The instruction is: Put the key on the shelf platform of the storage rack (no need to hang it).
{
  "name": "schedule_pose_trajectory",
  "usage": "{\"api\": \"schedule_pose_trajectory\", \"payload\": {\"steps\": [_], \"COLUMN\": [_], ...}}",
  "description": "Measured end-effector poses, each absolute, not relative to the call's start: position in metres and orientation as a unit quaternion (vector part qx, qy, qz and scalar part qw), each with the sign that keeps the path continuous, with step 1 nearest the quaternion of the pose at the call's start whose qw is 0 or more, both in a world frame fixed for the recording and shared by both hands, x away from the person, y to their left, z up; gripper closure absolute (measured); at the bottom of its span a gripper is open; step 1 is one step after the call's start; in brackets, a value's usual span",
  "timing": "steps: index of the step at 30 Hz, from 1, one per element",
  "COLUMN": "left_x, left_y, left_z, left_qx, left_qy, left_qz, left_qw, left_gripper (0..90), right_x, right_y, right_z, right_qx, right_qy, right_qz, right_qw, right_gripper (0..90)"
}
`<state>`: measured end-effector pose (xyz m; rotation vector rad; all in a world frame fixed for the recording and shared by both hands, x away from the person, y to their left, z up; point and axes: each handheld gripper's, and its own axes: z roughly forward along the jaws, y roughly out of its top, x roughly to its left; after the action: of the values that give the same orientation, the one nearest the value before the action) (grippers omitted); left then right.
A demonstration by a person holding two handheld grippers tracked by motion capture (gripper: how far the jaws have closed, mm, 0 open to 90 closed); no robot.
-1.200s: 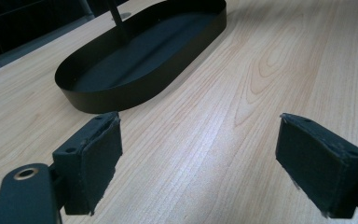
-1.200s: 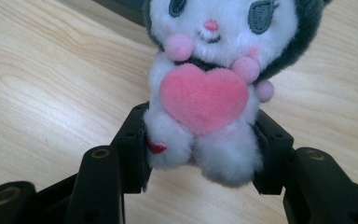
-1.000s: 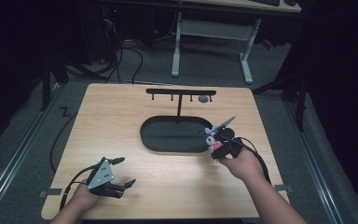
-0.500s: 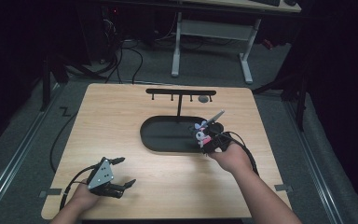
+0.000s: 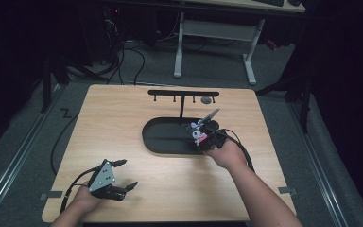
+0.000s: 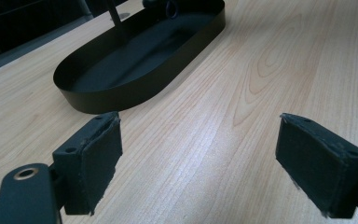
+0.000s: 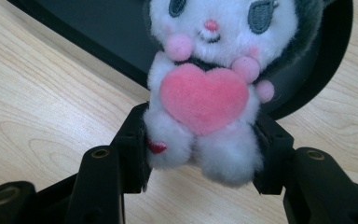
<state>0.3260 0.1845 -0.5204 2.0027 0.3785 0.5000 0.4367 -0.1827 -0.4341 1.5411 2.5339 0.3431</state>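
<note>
My right gripper point(image 5: 202, 138) is shut on a small white plush toy point(image 7: 205, 88) with a pink heart on its belly; the jaws press on its legs. In the high view the plush toy point(image 5: 197, 134) hangs over the right end of a black oval tray point(image 5: 170, 147) in the middle of the table. My left gripper point(image 5: 125, 175) rests at the table's near left corner, jaws wide apart and empty, its pads point(image 6: 89, 163) facing the tray point(image 6: 121, 93) across bare wood.
A black T-shaped rack point(image 5: 182, 94) with small hooks rises from the tray's far side; a dark round item point(image 5: 207, 100) hangs near its right end. The wooden table point(image 5: 123, 123) has bare room left and right of the tray. Cables trail from both grippers.
My right gripper has carried the plush toy leftward, from beside the tray's right end to over its right rim. The left gripper has stayed put.
</note>
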Motion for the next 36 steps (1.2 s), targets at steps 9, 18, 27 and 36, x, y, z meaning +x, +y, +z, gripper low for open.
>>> {"api": "schedule_pose_trajectory", "payload": {"steps": [9, 18, 27, 36], "left_x": [0.326, 0.326, 0.326, 0.327], "left_y": [0.185, 0.185, 0.185, 0.185], "left_z": [-0.520, -0.520, -0.520, -0.520], "left_qx": [0.827, 0.827, 0.827, 0.827], "left_qy": [0.157, 0.156, 0.155, 0.156], "left_qz": [0.206, 0.206, 0.203, 0.203], "left_qw": [0.499, 0.499, 0.500, 0.501], "left_gripper": [15.4, 15.4, 15.4, 15.4], "right_x": [0.444, 0.457, 0.467, 0.475], "right_y": [-0.177, -0.175, -0.173, -0.174], "right_z": [-0.443, -0.453, -0.461, -0.467], "right_qx": [0.513, 0.518, 0.525, 0.542], "right_qy": [0.848, 0.845, 0.840, 0.830], "right_qz": [0.118, 0.116, 0.117, 0.118], "right_qw": [0.067, 0.066, 0.068, 0.065], "right_gripper": [48.4, 48.4, 48.0, 47.4]}}
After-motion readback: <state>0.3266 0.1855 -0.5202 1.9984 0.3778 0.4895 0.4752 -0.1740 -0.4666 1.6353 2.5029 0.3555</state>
